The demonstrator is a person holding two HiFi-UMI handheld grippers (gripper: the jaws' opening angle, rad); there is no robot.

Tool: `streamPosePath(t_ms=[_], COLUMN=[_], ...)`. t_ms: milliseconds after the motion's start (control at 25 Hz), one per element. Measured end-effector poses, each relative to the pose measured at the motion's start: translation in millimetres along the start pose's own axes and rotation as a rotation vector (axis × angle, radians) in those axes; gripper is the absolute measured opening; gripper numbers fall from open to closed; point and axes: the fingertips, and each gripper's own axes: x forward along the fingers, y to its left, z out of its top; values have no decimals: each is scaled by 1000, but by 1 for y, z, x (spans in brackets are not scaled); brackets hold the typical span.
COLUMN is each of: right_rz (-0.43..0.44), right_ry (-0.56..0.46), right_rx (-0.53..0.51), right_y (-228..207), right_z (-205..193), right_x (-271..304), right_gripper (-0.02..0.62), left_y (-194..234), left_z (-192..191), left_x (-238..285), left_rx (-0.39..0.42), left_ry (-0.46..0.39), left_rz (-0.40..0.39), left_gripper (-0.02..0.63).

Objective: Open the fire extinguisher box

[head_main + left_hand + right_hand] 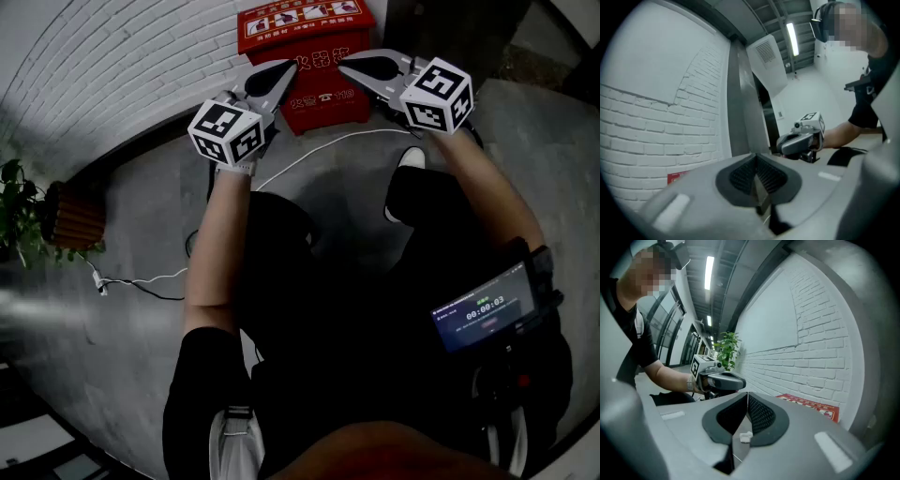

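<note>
The red fire extinguisher box (pixel 305 56) stands on the floor against the white brick wall, lid down, with white print on its top and front. My left gripper (pixel 284 71) hovers just in front of its left edge, jaws shut and empty. My right gripper (pixel 349 64) hovers at its right edge, also shut with nothing in it. The two tips point toward each other, a short gap between them. In the left gripper view the right gripper (pixel 800 140) shows ahead, and a sliver of the box (pixel 677 177) at lower left. The right gripper view shows the left gripper (pixel 717 378) and the box lid (pixel 811 406).
A white cable (pixel 309 150) runs across the grey floor to a power strip (pixel 101 286). A potted plant (pixel 14 206) in a wooden planter (pixel 70 217) stands at the left. A dark pillar (pixel 459 28) rises right of the box. A lit screen (pixel 483 314) sits at my right hip.
</note>
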Motion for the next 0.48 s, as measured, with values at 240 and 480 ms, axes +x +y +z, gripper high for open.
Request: streamPosePath(t_ms=[240, 480], right_rz=[32, 43], right_ry=[92, 140], right_rx=[-85, -157], right_y=[-64, -91], right_z=[-29, -51], right_x=[25, 48], right_gripper=[11, 11], left_y=[47, 79], left_z=[-19, -45], left_x=[51, 66], left_rx=[-17, -34], left_ry=[-4, 54], left_rz=[29, 72], left_gripper=[3, 3])
